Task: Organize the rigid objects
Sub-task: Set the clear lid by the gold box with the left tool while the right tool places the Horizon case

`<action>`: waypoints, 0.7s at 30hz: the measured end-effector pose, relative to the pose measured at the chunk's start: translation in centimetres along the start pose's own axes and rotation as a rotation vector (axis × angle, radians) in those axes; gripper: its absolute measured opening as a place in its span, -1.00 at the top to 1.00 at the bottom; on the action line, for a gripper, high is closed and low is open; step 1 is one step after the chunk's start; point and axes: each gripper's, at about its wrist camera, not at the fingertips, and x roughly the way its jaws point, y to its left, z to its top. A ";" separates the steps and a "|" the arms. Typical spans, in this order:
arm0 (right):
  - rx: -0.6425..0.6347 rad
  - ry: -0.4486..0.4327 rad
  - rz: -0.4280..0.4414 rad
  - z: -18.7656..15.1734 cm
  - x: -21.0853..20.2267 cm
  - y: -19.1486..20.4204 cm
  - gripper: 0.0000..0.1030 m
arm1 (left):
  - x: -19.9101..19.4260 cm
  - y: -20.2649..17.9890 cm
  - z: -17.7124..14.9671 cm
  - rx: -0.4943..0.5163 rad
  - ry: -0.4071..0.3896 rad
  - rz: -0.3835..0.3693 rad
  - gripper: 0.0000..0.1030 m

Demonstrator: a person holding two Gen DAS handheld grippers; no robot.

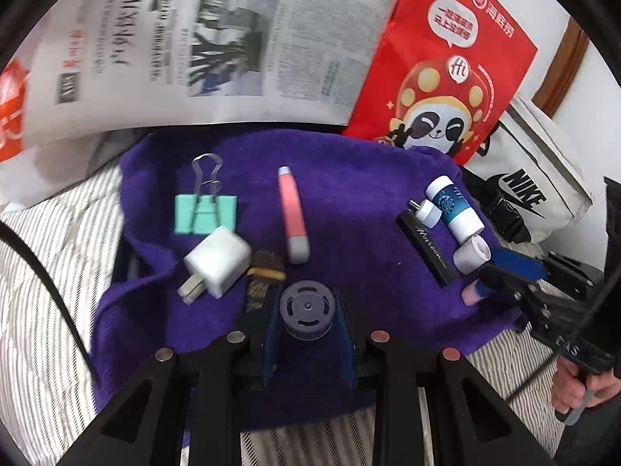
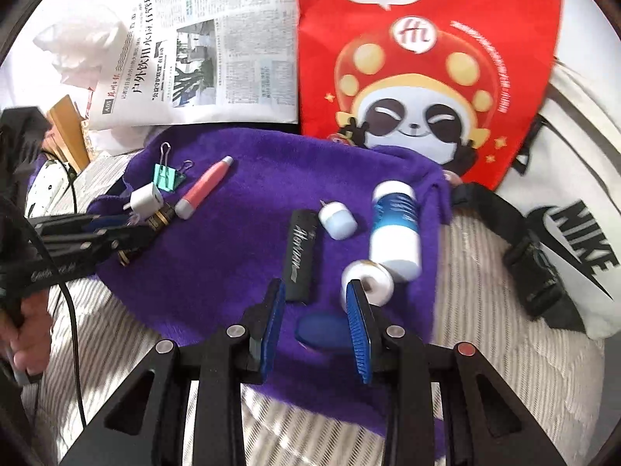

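Purple towel (image 1: 368, 194): we see left gripper (image 1: 306, 334) clamping grey disc (image 1: 307, 308); right gripper (image 2: 316, 310) narrowly parted, blue piece (image 2: 322, 334) loose between; only right view shows it.

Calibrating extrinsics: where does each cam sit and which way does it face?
Left wrist: on the left tool, looking forward and down at the purple fleece towel; own two fingers clamp a grey round plastic cap; the right hand at the edge.
Right wrist: on the right tool, same downward tilt; open fingers, left hand at the edge.
Shared: towel, pink plastic tube, red panda-print bag.
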 end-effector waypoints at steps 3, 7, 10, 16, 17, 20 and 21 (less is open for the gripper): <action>0.016 -0.001 -0.005 -0.5 -0.3 -0.9 0.36 | 1.0 -1.0 0.4 0.036 0.009 0.023 0.51; 0.053 -0.014 0.012 -1.3 -0.6 -1.7 0.30 | 2.5 -1.9 0.4 0.083 0.027 0.068 0.51; 0.064 -0.020 0.025 -1.5 -0.7 -1.9 0.29 | 2.6 -2.3 0.4 0.107 0.027 0.090 0.50; 0.059 -0.015 0.024 -1.4 -0.7 -1.4 0.28 | 2.5 -2.3 0.2 0.090 0.047 0.067 0.34; 0.062 -0.012 0.025 -1.4 -0.8 -1.4 0.28 | 2.4 -2.3 0.1 0.088 0.051 0.051 0.20; 0.070 0.000 0.029 -1.6 -1.1 -1.4 0.26 | 1.9 -2.6 -0.5 0.089 0.057 0.039 0.04; 0.074 0.000 0.026 -1.7 -1.4 -1.4 0.25 | 1.8 -2.6 -0.7 0.092 0.059 0.041 0.02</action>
